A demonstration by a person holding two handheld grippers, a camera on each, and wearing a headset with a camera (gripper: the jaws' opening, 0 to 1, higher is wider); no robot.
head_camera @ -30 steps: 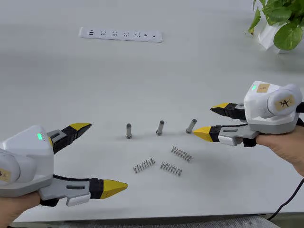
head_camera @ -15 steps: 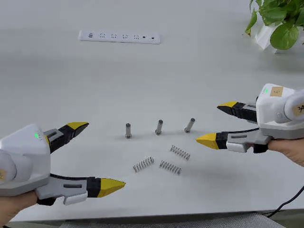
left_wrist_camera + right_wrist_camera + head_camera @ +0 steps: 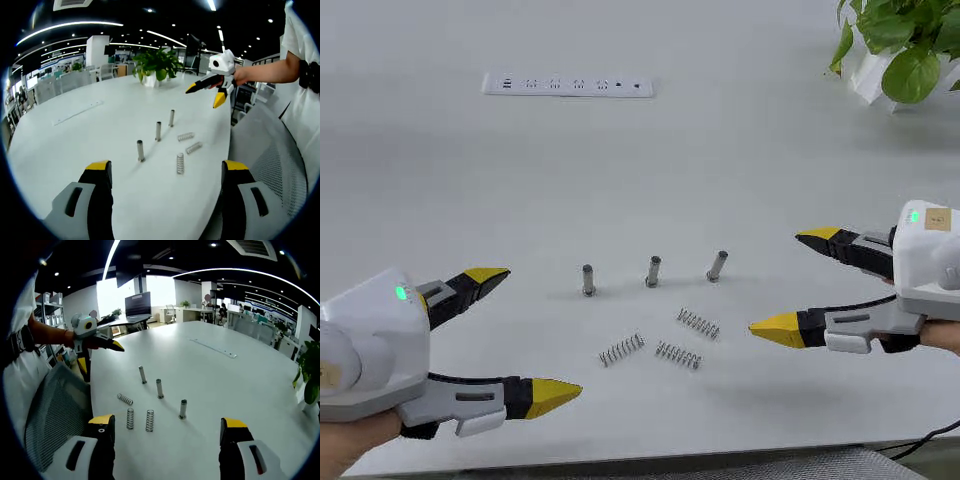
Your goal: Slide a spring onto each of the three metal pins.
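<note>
The left claw (image 3: 530, 332) and right claw (image 3: 782, 282) gape apart, empty; three pins (image 3: 653, 271) stand on the counter (image 3: 720, 150), three springs (image 3: 678, 354) lie nearer; potted plant (image 3: 895, 50) cut off far right

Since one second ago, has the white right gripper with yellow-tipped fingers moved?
Yes. The right gripper has drawn back from the rightmost short grey metal pin, rightward and toward the person. Its lower finger was beside that pin before.

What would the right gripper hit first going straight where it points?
Probably the nearest metal pin, standing between the open jaws of the right gripper in its own view, springs beside it. The gripper looks raised above the table, so it might pass over.
</note>
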